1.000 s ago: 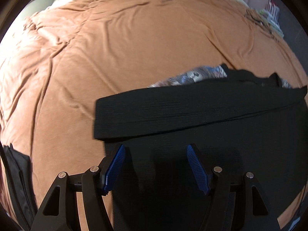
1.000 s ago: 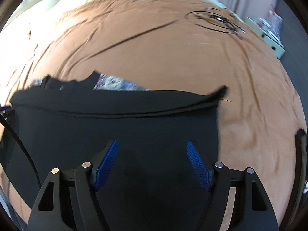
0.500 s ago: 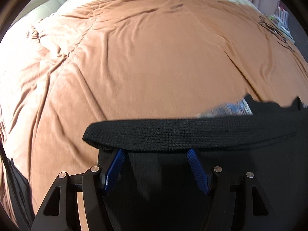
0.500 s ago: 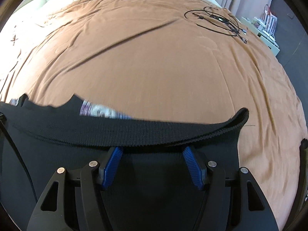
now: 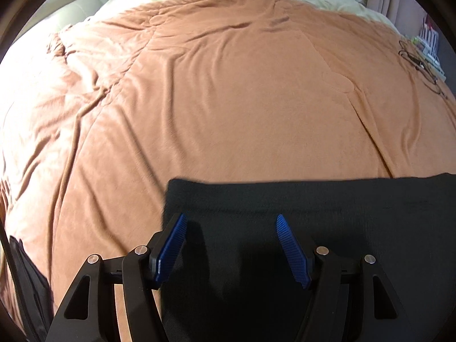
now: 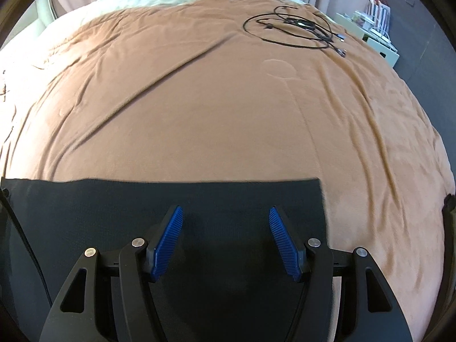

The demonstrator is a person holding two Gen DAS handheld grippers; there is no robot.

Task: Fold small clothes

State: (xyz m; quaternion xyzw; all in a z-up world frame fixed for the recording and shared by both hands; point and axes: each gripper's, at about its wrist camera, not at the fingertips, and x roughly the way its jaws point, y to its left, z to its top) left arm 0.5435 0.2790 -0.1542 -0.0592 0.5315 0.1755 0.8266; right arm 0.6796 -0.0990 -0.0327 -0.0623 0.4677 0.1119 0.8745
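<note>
Garment: a black knit garment (image 5: 327, 199) is lying flat on the brown blanket (image 5: 228, 99), directly under and ahead of both grippers; its far edge is running straight across both views, so its long axis is lying side to side.
Left corner: the garment's left edge is sitting just outside the left gripper (image 5: 231, 245), whose left pad is hanging over that edge.
Left jaws: standing apart, gripping nothing; the cloth is lying beneath the blue pads, not pinched between them.
Right jaws: the right gripper (image 6: 225, 239) has just been narrowing a little, yet its pads are standing apart with only flat cloth below and nothing clamped.
Right corner: the garment's right corner (image 6: 316, 183) is lying just beyond the right pad.
Nearer hand: each hand is covering its own end, so neither is favoured; the next fold probably calls for both.
Surroundings: a dark strap (image 5: 25, 279) is hanging at the left edge; a coiled black cable (image 6: 296, 30) is lying well apart at the far right.
Obstacles: nothing is lying on the blanket just beyond the garment.
</note>
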